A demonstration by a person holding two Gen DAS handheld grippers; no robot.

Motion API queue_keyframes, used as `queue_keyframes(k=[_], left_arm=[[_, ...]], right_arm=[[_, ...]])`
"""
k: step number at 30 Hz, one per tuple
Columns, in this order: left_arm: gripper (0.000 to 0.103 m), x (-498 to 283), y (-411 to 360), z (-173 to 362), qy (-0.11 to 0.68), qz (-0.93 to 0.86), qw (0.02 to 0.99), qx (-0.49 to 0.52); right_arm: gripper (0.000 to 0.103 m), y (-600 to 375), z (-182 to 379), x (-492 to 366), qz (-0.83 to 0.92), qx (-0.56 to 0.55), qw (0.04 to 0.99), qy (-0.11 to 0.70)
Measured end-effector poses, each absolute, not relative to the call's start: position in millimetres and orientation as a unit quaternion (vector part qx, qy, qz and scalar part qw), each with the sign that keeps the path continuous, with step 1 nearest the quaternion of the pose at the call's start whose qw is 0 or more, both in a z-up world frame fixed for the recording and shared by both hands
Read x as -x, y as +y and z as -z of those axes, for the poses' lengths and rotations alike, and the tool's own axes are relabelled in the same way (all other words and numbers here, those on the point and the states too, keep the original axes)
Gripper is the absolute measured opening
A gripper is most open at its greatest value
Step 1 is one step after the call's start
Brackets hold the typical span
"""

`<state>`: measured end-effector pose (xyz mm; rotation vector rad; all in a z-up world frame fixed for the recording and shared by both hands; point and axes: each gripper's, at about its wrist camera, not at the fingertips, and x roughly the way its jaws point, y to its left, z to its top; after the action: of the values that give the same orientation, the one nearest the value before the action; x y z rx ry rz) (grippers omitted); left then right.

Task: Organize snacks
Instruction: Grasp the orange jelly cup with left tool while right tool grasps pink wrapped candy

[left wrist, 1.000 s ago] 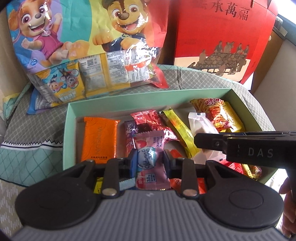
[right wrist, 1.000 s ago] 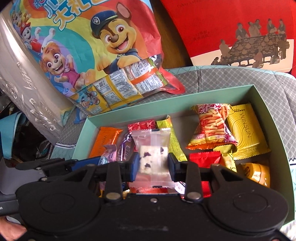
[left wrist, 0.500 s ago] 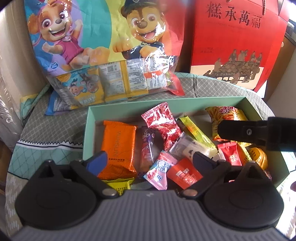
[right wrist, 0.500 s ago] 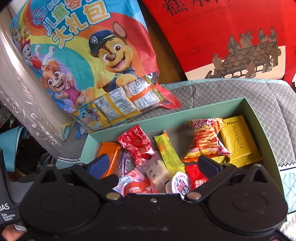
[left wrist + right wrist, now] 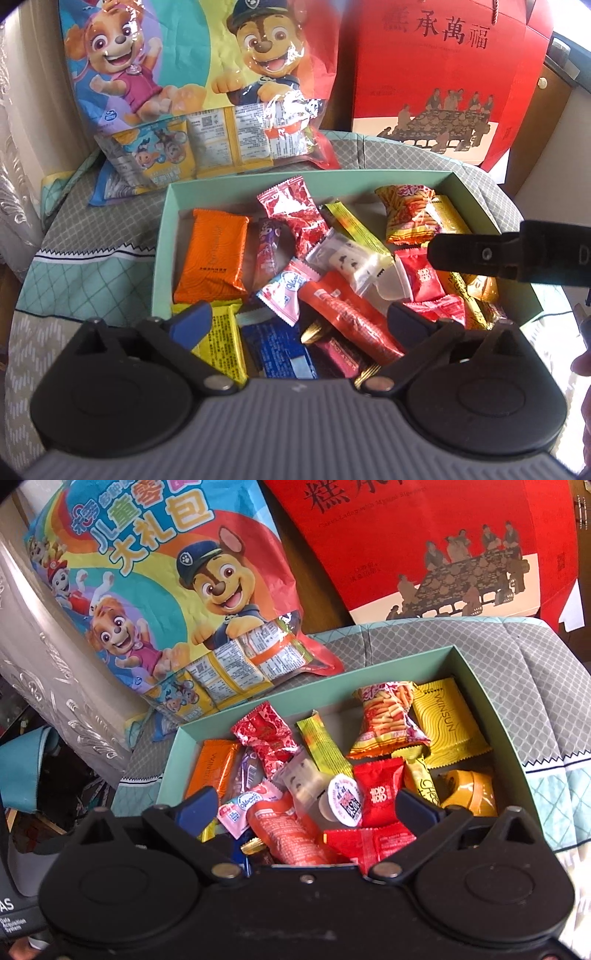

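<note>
Left hand-held gripper (image 5: pixel 299 325): low in frame, jaws just spread fully wide, empty above the shallow mint-green cardboard box (image 5: pixel 164 236). Box centre: pink-and-white candy wrapper (image 5: pixel 284 295), clear packet of white nougat (image 5: pixel 347 258), loose among other snacks. Right hand-held gripper (image 5: pixel 308 808): jaws likewise just opened wide, nothing gripped. Upper left: cartoon-puppy gift bag (image 5: pixel 155 583). Upper right: red gift carton (image 5: pixel 443 535).

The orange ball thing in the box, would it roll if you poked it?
Probably. The orange ball looks round and smooth, so a poke could send it rolling. It sits in the box corner beside packets, which may stop it. Its glossy skin might slip between tongs.
</note>
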<state>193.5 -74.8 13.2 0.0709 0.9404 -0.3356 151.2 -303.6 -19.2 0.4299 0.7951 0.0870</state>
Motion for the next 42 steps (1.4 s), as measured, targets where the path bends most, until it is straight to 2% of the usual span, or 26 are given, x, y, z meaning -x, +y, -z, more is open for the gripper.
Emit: queue_keyframes(k=[15,31,32,34,35,38,41,42], left_arm=[[0.103,-129.4,-55.9,-29.1,0.440,0.176,0.880,-0.027],[0.103,-111.2,5.4,32.3,0.506,0.114,0.855,-0.014],[0.103,-111.8,7.0,34.2,0.502,0.109,0.858,-0.019],[0.103,-113.4,8.3,38.8,0.496,0.097,0.862,-0.032],[0.103,-114.6,9.6,41.5,0.497,0.094,0.862,-0.035],[0.097,-120.1,15.2,50.7,0.501,0.087,0.860,-0.028],[0.091,-125.0,16.2,57.0,0.510,0.087,0.856,-0.016],[0.089,-125.7,14.9,57.8,0.510,0.089,0.855,-0.013]], right_arm=[[0.103,-307.3,24.9,-78.2,-0.027,-0.226,0.892,0.392],[0.102,-316.1,97.3,-33.9,0.024,-0.258,0.852,0.456],[0.100,-314.0,98.3,-32.4,0.029,-0.247,0.854,0.457],[0.085,-308.2,103.0,-31.2,0.037,-0.223,0.853,0.470],[0.082,-305.6,106.1,-30.3,0.040,-0.215,0.851,0.477],[0.067,-291.9,108.4,-25.8,0.049,-0.158,0.864,0.476],[0.046,-276.4,109.4,-23.0,0.047,-0.101,0.875,0.472],[0.035,-271.4,109.6,-23.1,0.045,-0.084,0.877,0.470]])
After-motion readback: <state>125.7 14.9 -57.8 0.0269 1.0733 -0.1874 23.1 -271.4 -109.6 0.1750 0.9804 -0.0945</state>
